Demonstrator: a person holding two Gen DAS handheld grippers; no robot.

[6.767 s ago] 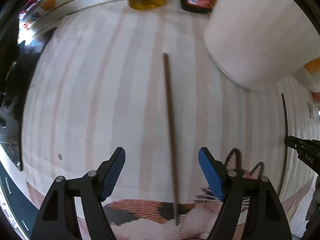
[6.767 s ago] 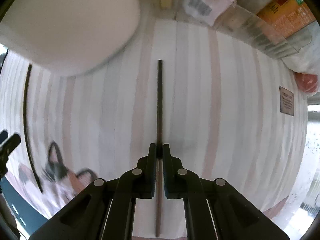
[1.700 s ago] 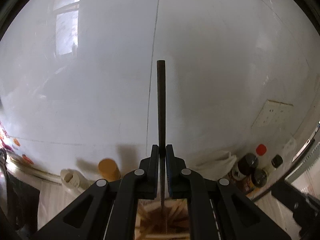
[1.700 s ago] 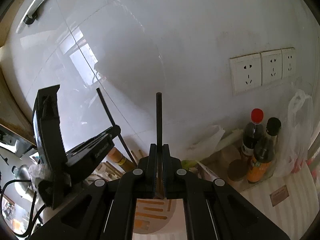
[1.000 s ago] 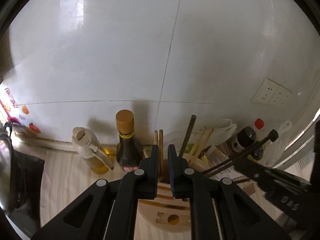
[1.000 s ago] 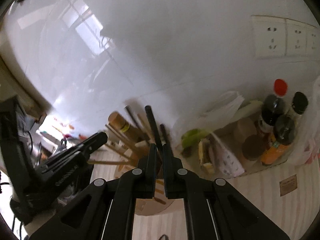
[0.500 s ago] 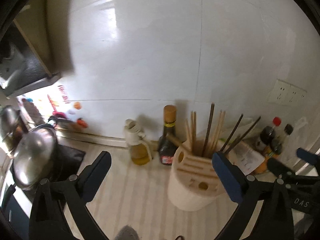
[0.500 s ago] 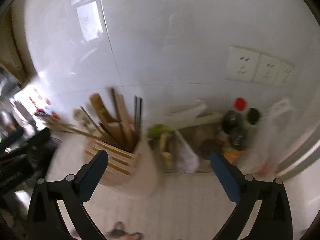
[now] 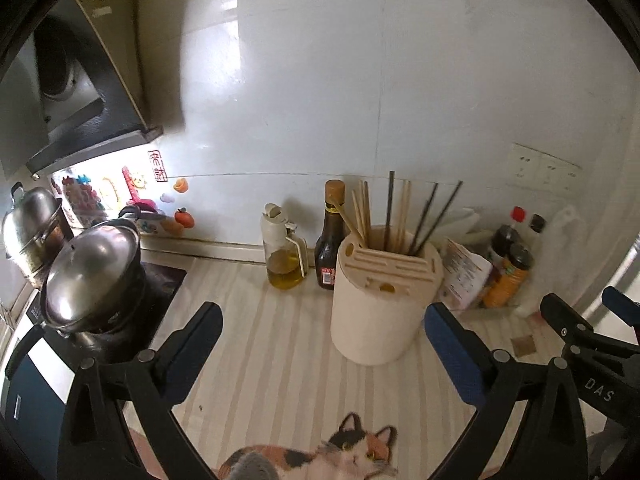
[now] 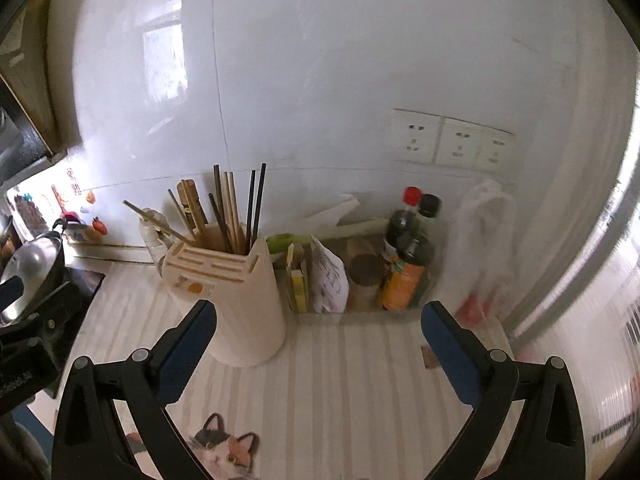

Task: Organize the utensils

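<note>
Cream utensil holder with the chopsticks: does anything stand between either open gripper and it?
Nothing visible does. Only bare striped counter lies between the left gripper and the cream utensil holder; the right gripper has the holder just beyond its left finger. The dark sauce bottle and oil dispenser stand behind it.

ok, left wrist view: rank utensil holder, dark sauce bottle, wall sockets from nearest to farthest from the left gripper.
1. utensil holder: on the counter just ahead of the open left gripper, toward its right finger.
2. dark sauce bottle: behind the holder's left side, by the wall.
3. wall sockets: up on the wall, far right.
</note>
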